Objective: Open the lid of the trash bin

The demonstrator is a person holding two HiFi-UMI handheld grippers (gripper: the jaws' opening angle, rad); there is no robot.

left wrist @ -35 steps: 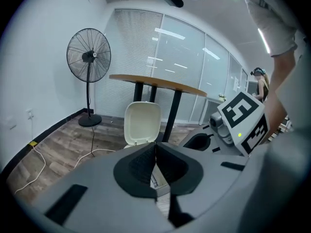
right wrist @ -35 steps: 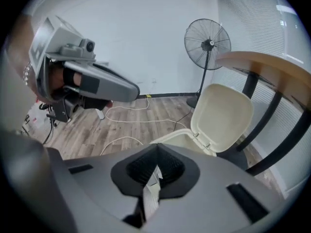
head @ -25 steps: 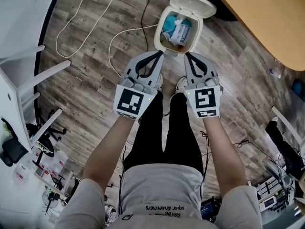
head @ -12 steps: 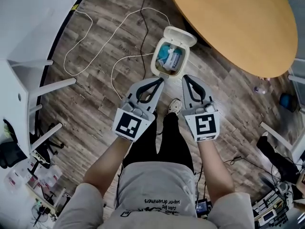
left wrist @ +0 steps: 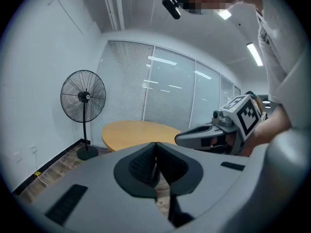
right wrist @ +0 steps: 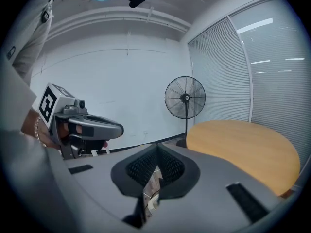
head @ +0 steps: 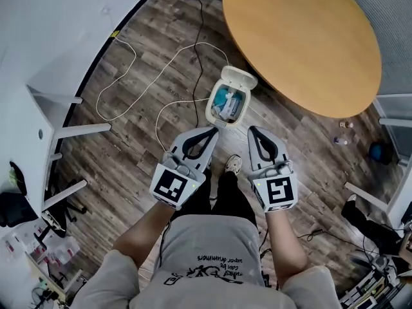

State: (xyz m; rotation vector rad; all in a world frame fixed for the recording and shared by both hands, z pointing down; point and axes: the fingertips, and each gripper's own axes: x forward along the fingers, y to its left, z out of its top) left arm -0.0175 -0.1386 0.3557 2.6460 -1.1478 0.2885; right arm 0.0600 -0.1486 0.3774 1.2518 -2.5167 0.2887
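In the head view a small white trash bin point(head: 226, 105) stands on the wood floor with its lid point(head: 239, 78) swung back and open; blue and white rubbish shows inside. My left gripper point(head: 211, 131) and right gripper point(head: 252, 131) are held side by side well above the floor, nearer me than the bin, touching nothing. Both are shut and empty. In the left gripper view the jaws point(left wrist: 156, 144) meet in front of the round table. The right gripper view shows its jaws point(right wrist: 156, 146) pressed together too.
A round wooden table point(head: 301, 40) stands right behind the bin. White and black cables point(head: 168, 60) trail over the floor to the bin's left. White furniture legs point(head: 80, 131) lie at the left, a standing fan point(left wrist: 83, 96) near the wall, clutter at the right point(head: 376, 221).
The view has pulled up and back: the bin looks smaller and farther, and more of the table shows. Both grippers stay shut, side by side. The lid remains open.
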